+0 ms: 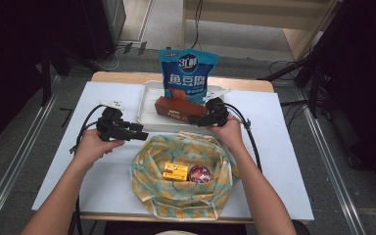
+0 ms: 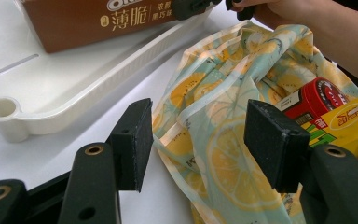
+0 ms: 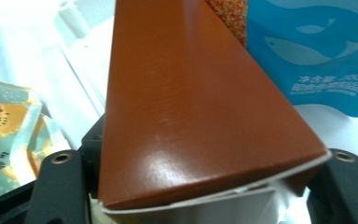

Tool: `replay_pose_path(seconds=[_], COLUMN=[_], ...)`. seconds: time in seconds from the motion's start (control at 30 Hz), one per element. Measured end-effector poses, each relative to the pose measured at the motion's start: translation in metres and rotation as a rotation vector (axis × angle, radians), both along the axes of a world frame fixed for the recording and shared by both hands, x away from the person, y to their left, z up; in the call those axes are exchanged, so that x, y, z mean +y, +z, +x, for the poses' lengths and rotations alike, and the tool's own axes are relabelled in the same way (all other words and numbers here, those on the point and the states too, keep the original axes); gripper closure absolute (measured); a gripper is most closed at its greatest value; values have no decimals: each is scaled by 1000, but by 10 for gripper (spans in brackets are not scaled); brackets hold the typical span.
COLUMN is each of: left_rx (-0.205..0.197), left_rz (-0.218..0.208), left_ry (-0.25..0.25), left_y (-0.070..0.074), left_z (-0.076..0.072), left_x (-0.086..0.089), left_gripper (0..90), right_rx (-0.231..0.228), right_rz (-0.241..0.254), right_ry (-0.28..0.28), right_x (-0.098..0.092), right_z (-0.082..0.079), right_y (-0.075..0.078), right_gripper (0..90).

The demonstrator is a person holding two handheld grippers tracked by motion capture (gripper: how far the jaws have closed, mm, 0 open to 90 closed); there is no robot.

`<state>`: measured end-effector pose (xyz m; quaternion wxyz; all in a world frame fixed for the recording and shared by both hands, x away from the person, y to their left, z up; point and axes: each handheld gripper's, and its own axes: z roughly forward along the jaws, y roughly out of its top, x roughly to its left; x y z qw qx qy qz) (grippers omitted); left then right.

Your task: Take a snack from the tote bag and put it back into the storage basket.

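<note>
While left gripper (image 1: 139,135) waits open beside bag (image 1: 176,196), we straddle brown box (image 1: 176,108) with right gripper (image 1: 196,120) for packing; clamp uncertain.

Grey floor (image 1: 24,161); wooden furniture (image 1: 254,14) behind table (image 1: 98,181).

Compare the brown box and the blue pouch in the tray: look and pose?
The brown box is a long, rigid carton lying flat; the blue pouch is a soft bag standing upright behind it. The brown box sits between the right gripper jaws; the blue pouch is untouched. Both are printed snack packs in the white tray.
</note>
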<state>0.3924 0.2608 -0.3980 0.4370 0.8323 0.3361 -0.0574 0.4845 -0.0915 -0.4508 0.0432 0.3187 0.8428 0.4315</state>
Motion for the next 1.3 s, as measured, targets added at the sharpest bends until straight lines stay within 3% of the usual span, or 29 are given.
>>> replay_pose_path(seconds=[0.5, 0.77, 0.9, 1.03, 1.3], left_rx=[-2, -5, -4, -7, -10], left_rz=[0, 0, -2, -2, -4], left_ry=[6, 8, 10, 11, 10], left_y=[0, 0, 1, 1, 1], left_z=[0, 0, -1, 0, -1], left_x=[0, 1, 1, 1, 2], left_gripper=[425, 425, 425, 425, 426], right_rx=[-8, -41, -69, -84, -113], right_rz=[1, 10, 18, 19, 18], right_ry=[-41, -45, -44, -31, -12], right_x=[-13, -16, -15, -11, 5], right_z=[1, -7, -14, -22, -35], right_y=[3, 19, 29, 37, 43], right_gripper=[246, 262, 304, 402, 471])
